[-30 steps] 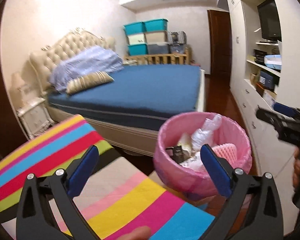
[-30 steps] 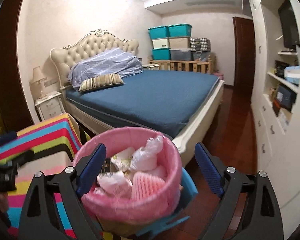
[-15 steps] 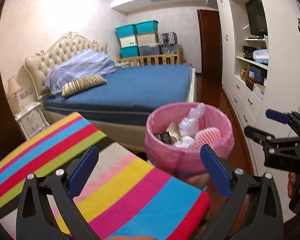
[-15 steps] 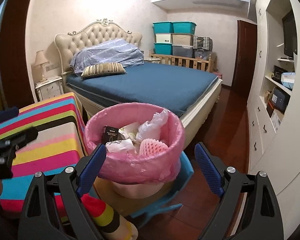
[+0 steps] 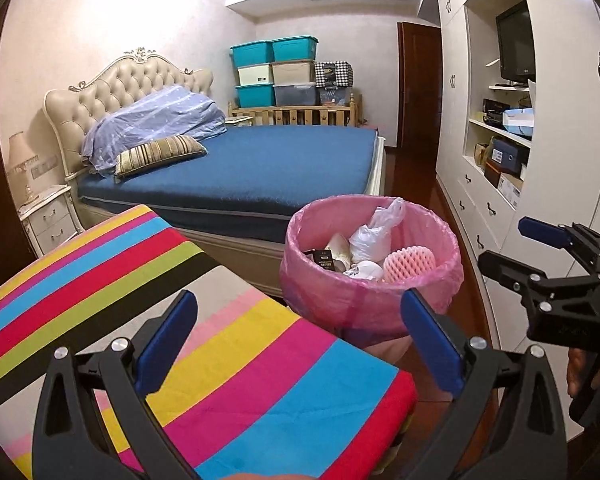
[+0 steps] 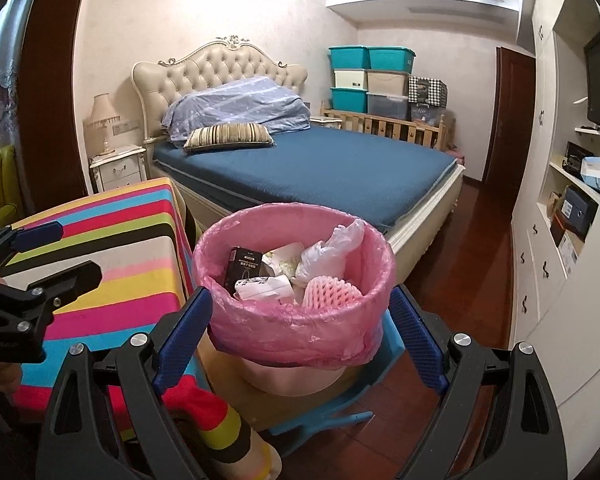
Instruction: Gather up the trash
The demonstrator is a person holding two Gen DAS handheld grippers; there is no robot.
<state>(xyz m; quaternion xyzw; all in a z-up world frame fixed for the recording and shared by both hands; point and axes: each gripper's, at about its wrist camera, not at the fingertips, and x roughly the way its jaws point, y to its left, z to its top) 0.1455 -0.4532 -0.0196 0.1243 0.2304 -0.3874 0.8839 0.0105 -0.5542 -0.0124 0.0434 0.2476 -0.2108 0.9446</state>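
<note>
A bin lined with a pink bag (image 5: 370, 292) (image 6: 296, 328) stands on a blue stool (image 6: 380, 364) beside the striped table (image 5: 180, 320). It holds a white knotted bag (image 6: 324, 256), a pink foam net (image 6: 332, 290), a black box (image 6: 244, 268) and crumpled paper. My left gripper (image 5: 298, 344) is open and empty above the table's striped cloth, short of the bin. My right gripper (image 6: 300, 336) is open and empty, its jaws wide on either side of the bin's front, apart from it.
A bed with a blue mattress (image 5: 260, 168) fills the room behind the bin. White cupboards and shelves (image 5: 500, 152) line the right wall above a dark wood floor (image 6: 480, 272). A nightstand with a lamp (image 6: 116, 160) stands left of the bed. A striped roll (image 6: 236, 436) lies below the right gripper.
Both grippers have drawn back and risen from the bin, which now looks smaller and farther off. More of the striped table shows. Both stay open.
</note>
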